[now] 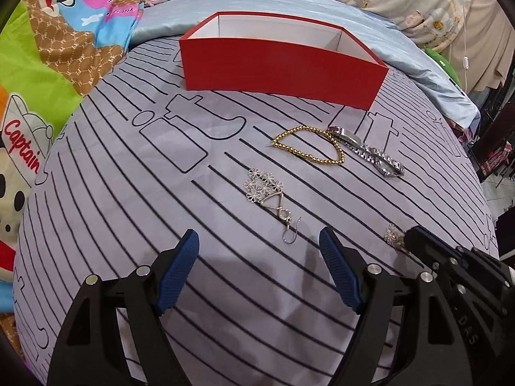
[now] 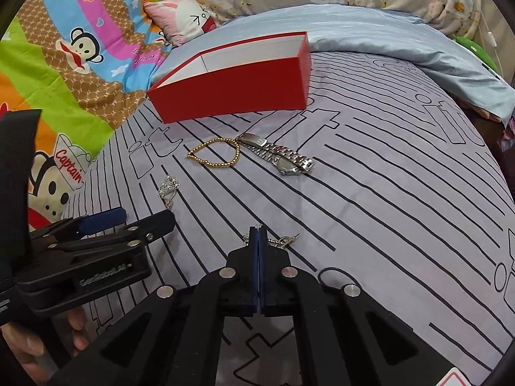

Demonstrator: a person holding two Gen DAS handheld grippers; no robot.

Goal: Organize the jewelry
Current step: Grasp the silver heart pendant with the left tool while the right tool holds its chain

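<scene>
Step in hand: first pick. Right gripper (image 2: 258, 230) pressed together, pinching earring (image 2: 283, 240) on bed (image 2: 386, 225). Left gripper (image 1: 259, 241) spread, hovers by second earring (image 1: 267, 193). Bracelet (image 1: 309, 146), watch (image 1: 370, 152) near box (image 1: 280, 67), which looks empty. Next: lift, carry to box, release.

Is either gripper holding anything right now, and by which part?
The right gripper is shut on a silver flower earring, pinched mid-length with its hook end sticking out. The left gripper is open and empty.
</scene>
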